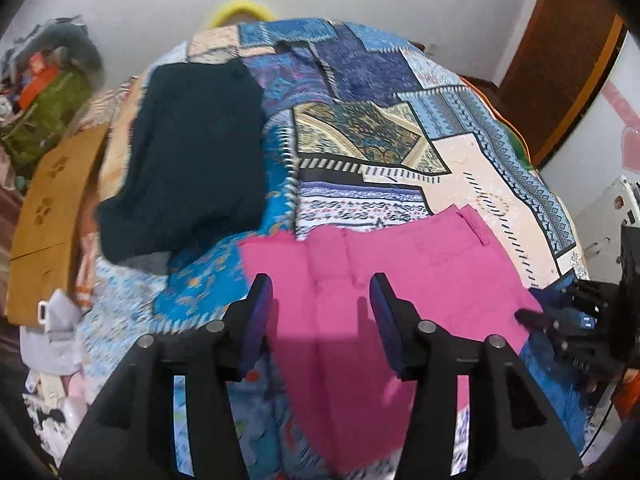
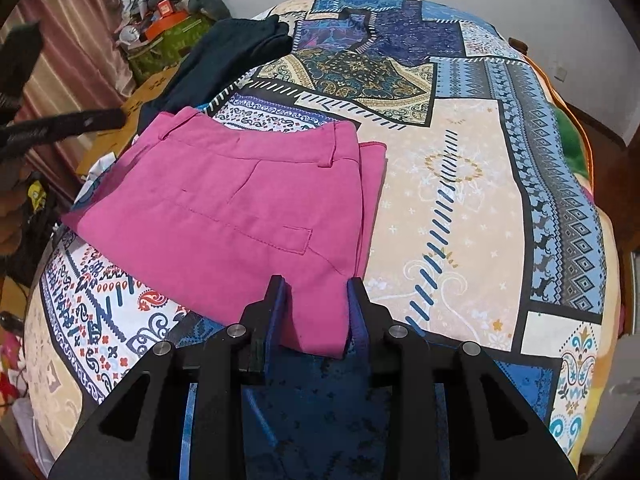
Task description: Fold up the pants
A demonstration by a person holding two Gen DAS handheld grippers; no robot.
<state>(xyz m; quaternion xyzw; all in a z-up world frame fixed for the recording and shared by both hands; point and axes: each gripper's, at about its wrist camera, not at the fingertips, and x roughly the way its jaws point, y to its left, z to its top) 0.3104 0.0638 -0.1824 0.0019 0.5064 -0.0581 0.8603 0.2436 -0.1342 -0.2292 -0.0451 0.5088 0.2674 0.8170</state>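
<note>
Pink pants point(image 1: 360, 300) lie folded on a patchwork bedspread point(image 1: 360, 140), waistband toward the far side. They also show in the right wrist view point(image 2: 232, 216), with belt loops and a back pocket visible. My left gripper point(image 1: 320, 292) is open and hovers above the pants' near part, holding nothing. My right gripper point(image 2: 316, 292) is open, its fingers straddling the near corner of the pants, with fabric between them but not pinched. The right gripper also shows at the right edge of the left wrist view point(image 1: 568, 320).
A dark navy garment point(image 1: 188, 160) lies folded on the bed's far left, also in the right wrist view point(image 2: 224, 52). A cardboard box point(image 1: 44, 208) and cluttered bags point(image 1: 44, 92) stand left of the bed. A wooden door point(image 1: 560, 60) is at the right.
</note>
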